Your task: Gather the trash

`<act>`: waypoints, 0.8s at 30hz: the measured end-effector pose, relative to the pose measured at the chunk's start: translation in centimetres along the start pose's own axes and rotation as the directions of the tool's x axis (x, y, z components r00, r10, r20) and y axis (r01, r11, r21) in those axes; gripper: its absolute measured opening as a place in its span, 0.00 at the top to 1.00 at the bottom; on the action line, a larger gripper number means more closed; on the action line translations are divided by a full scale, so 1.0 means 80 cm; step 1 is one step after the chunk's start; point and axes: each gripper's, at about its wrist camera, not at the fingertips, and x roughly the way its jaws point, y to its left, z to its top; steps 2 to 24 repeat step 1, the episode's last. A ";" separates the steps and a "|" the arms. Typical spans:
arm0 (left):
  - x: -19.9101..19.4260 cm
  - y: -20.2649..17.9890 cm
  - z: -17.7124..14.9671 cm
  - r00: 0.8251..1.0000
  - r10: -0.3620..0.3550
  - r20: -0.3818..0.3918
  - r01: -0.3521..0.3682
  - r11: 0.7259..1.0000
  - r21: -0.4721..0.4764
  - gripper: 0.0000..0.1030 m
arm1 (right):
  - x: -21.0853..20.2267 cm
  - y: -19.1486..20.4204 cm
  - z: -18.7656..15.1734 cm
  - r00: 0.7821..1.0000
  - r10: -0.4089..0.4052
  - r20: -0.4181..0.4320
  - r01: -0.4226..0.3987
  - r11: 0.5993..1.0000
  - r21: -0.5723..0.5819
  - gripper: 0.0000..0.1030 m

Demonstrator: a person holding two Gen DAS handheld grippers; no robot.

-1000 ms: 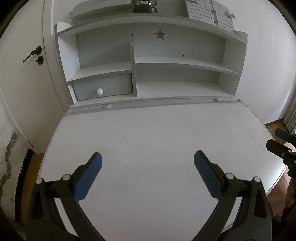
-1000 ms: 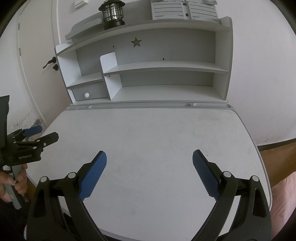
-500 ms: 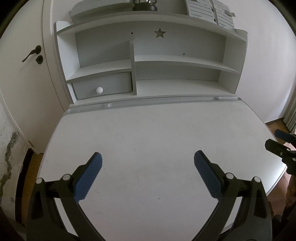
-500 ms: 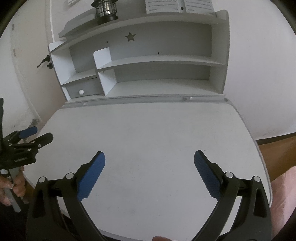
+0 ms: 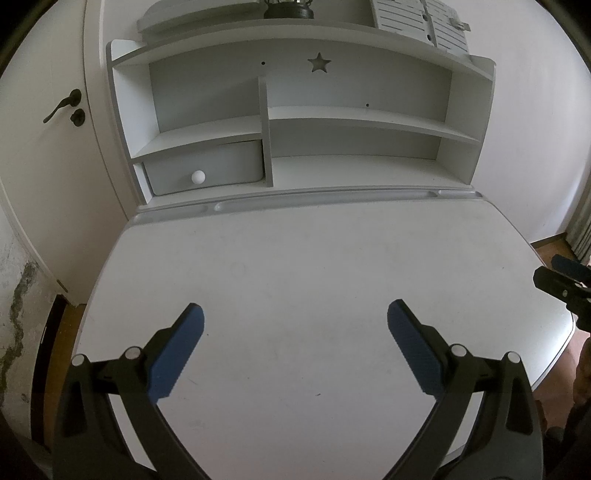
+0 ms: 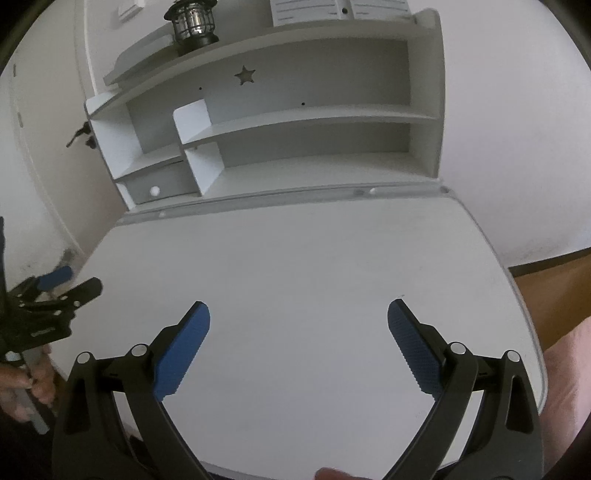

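Observation:
No trash shows in either view. My left gripper hangs open over the near part of the white desk top, nothing between its blue pads. My right gripper is open too, above the same desk, with its blue pads wide apart. The right wrist view catches the left gripper at the far left, held by a hand. At the right edge of the left wrist view the right gripper pokes in beside the desk.
A white shelf unit stands at the back of the desk, with a small drawer and a white knob. A black lantern and binders sit on top. A door is left, wooden floor right.
Both cameras have drifted a little: the right wrist view has tilted and shifted so the shelf unit sits further left. Both grippers stay open.

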 end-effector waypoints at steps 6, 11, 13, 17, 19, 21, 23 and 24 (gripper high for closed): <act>0.000 0.000 0.000 1.000 0.001 0.000 -0.001 1.000 -0.001 0.07 | 0.000 0.000 0.000 1.000 -0.002 0.001 0.002 1.000 0.000 0.09; 0.000 0.000 0.000 1.000 0.001 0.000 -0.001 1.000 -0.001 0.07 | 0.000 0.000 0.000 1.000 -0.002 0.001 0.002 1.000 0.000 0.09; 0.000 0.000 0.000 1.000 0.001 0.000 -0.001 1.000 -0.001 0.07 | 0.000 0.000 0.000 1.000 -0.002 0.001 0.002 1.000 0.000 0.09; 0.000 0.000 0.000 1.000 0.001 0.000 -0.001 1.000 -0.001 0.07 | 0.000 0.000 0.000 1.000 -0.002 0.001 0.002 1.000 0.000 0.09; 0.000 0.000 0.000 1.000 0.001 0.000 -0.001 1.000 -0.001 0.07 | 0.000 0.000 0.000 1.000 -0.002 0.001 0.002 1.000 0.000 0.09; 0.000 0.000 0.000 1.000 0.001 0.000 -0.001 1.000 -0.001 0.07 | 0.000 0.000 0.000 1.000 -0.002 0.001 0.002 1.000 0.000 0.09; 0.000 0.000 0.000 1.000 0.001 0.000 -0.001 1.000 -0.001 0.07 | 0.000 0.000 0.000 1.000 -0.002 0.001 0.002 1.000 0.000 0.09; 0.000 0.000 0.000 1.000 0.001 0.000 -0.001 1.000 -0.001 0.07 | 0.000 0.000 0.000 1.000 -0.002 0.001 0.002 1.000 0.000 0.09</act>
